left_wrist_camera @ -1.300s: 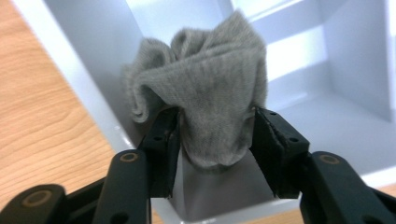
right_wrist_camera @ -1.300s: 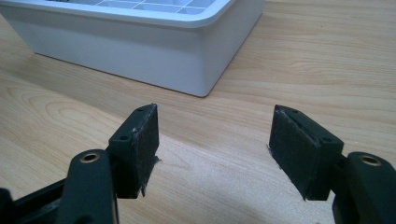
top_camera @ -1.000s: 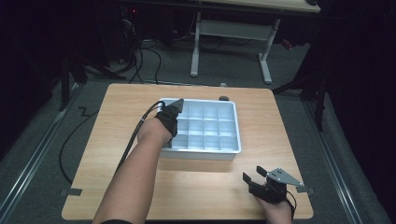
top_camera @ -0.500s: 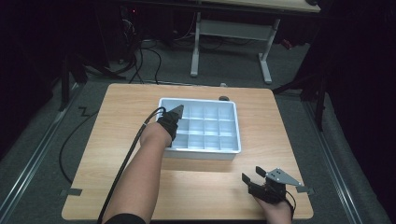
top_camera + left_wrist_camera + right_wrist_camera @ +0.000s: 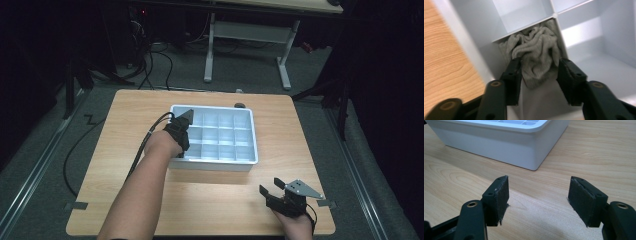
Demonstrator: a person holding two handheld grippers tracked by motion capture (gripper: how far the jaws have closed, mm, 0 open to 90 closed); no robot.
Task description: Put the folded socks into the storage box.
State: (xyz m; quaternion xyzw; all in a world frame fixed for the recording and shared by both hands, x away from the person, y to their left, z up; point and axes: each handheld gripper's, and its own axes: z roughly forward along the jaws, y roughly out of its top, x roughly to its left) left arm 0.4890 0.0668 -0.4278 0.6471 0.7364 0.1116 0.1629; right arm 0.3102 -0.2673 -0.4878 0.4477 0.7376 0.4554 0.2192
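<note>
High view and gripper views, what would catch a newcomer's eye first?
The white divided tray at the middle of the wooden table, with the left gripper reaching into a compartment on its left side, jaws around a crumpled grey cloth. Near the table's front right corner, the right gripper rests open.

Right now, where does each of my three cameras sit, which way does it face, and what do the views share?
High view: above the person's side, looking forward and down on the light wooden table; both forearms, left gripper, right gripper.
Left gripper view: on the left gripper, looking into a compartment; its black fingers flank a crumpled grey cloth.
Right gripper view: low over the table, toward the tray's corner; right gripper open.
Shared: all three show the white plastic compartment tray.
</note>
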